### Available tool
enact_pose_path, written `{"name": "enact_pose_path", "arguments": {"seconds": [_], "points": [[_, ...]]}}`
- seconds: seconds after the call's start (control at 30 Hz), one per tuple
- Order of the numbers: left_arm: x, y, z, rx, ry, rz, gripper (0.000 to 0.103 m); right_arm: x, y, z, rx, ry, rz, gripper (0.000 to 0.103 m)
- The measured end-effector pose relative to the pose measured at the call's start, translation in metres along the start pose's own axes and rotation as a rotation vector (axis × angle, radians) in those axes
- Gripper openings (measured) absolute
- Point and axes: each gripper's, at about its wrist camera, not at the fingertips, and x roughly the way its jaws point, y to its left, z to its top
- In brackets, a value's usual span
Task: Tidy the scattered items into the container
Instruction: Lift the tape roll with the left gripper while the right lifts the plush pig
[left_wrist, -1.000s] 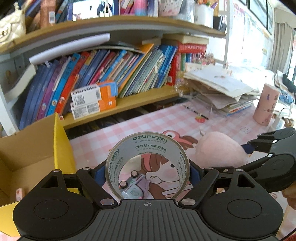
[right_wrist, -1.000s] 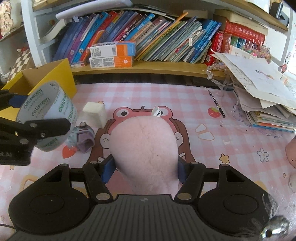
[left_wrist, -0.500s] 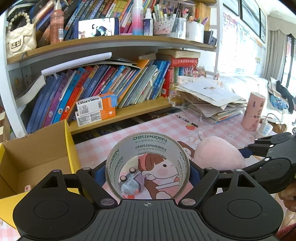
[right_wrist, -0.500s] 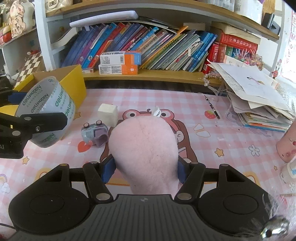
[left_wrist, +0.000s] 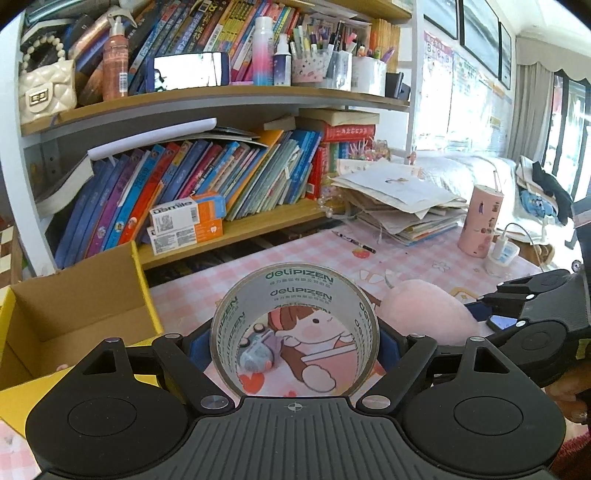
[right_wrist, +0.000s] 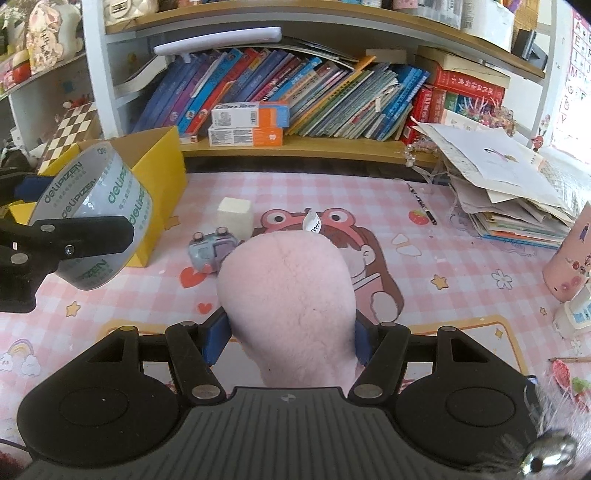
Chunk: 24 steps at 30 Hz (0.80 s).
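Observation:
My left gripper (left_wrist: 294, 338) is shut on a clear tape roll (left_wrist: 295, 291) with green lettering, held above the pink checked mat. The same tape roll (right_wrist: 92, 218) shows at the left of the right wrist view, just in front of the yellow cardboard box (right_wrist: 159, 173). That open box (left_wrist: 74, 306) sits left of the tape in the left wrist view. My right gripper (right_wrist: 291, 334) is shut on a pink plush toy (right_wrist: 288, 295) with a white tag, lifted over the mat. A small grey-purple toy car (right_wrist: 208, 253) and a cream cube (right_wrist: 235, 216) lie on the mat beside the box.
A bookshelf (right_wrist: 295, 92) full of books and two orange-white cartons (right_wrist: 247, 125) runs along the back. A paper stack (right_wrist: 509, 184) sits at the right, with a pink cup (left_wrist: 480, 221), a pencil (right_wrist: 421, 203) and a white charger (left_wrist: 502, 253) nearby.
Both grippers have drawn back and risen with their loads; more of the upper shelf, box and mat now shows. The tape roll and plush stay gripped.

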Motion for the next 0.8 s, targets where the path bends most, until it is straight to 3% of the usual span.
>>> {"name": "enact_pose_path", "arguments": {"seconds": [0.33,0.8], "points": [[-0.027,0.029,-0.018,-0.049,0.004,0.035,0.085,-0.004,0.04,0.005,-0.046,0.002,0.033,0.063],[-0.071,0.078,-0.038,-0.168,-0.024,0.138,0.085,-0.008,0.098,0.022,-0.148,0.0,0.143,0.063]]}}
